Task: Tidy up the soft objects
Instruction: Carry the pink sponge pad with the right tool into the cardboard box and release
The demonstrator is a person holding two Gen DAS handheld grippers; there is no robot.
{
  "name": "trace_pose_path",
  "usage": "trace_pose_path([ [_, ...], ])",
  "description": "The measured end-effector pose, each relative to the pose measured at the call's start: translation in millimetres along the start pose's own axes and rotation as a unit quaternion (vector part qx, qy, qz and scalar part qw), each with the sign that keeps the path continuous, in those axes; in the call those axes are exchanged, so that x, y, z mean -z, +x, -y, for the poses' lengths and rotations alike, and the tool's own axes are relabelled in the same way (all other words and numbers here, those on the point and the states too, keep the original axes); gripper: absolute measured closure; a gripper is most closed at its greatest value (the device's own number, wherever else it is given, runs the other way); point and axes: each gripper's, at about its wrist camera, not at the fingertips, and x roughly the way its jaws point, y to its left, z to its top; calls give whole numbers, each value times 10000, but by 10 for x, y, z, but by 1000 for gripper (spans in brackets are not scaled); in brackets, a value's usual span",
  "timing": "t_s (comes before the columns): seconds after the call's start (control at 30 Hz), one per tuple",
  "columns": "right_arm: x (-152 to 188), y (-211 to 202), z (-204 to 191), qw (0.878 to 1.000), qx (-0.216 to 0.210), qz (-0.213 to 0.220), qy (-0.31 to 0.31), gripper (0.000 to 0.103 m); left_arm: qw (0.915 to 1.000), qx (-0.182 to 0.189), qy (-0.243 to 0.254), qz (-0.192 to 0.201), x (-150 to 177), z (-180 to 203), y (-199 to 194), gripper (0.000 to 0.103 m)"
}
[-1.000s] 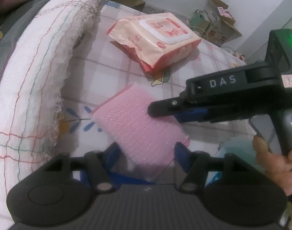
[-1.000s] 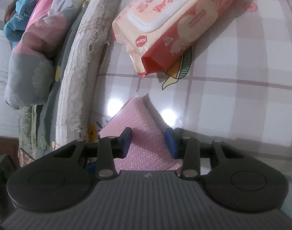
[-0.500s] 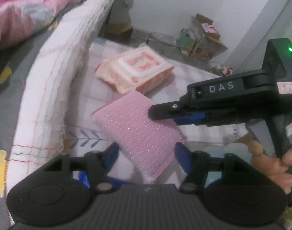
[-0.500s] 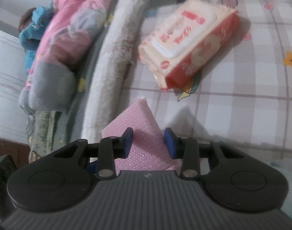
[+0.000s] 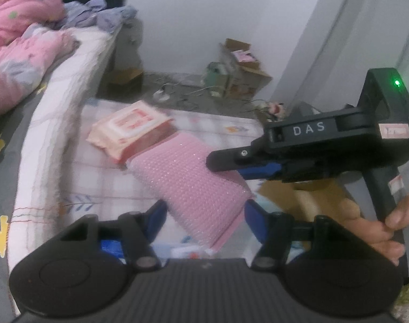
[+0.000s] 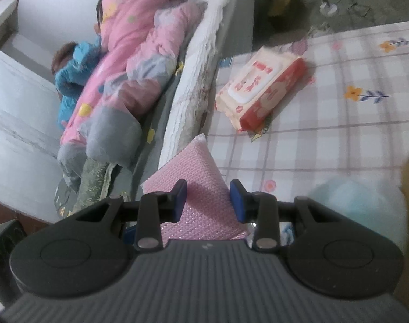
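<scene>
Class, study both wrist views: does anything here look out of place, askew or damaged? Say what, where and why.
The pink textured pad hangs tilted in mid-air, gripped by both the left gripper and right gripper, not lying flat. The wet wipes pack sits askew on the checked mat. The white blanket has a frayed edge.

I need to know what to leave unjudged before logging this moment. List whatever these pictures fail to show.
- Left wrist view: the pink sponge pad's near end is hidden behind the left hand-held gripper body.
- Left wrist view: print on the wipes pack is motion-blurred, unreadable.
- Right wrist view: the pale blue thing is blurred and half hidden by the right hand-held gripper; no telling what it is.
</scene>
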Motion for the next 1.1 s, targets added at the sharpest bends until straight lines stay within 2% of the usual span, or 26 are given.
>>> trace_pose_path([
  [0.27, 375, -980, 446, 9978, 157, 566, 301, 69, 9976, 441, 534, -60, 82, 844, 64, 39],
  [0.43, 606, -1540, 961, 9927, 381, 908, 700, 69, 9917, 842, 934, -269, 153, 1424, 335, 39],
  [0.57, 763, -1886, 1419, 9871, 590, 1081, 1027, 69, 9868, 1083, 1052, -579, 194, 1781, 669, 39],
  [0.8, 887, -2184, 2200, 9767, 897, 1244, 1500, 69, 9799, 1291, 1146, -999, 247, 2254, 1335, 39],
  [0.97, 762, -2193, 2617, 9699, 1201, 1391, 1596, 69, 9774, 1321, 1182, -1156, 194, 2496, 1813, 39],
  [1.1, 643, -2156, 2842, 9639, 1637, 1580, 1383, 69, 9767, 1199, 1258, -1257, 205, 2654, 2153, 30],
])
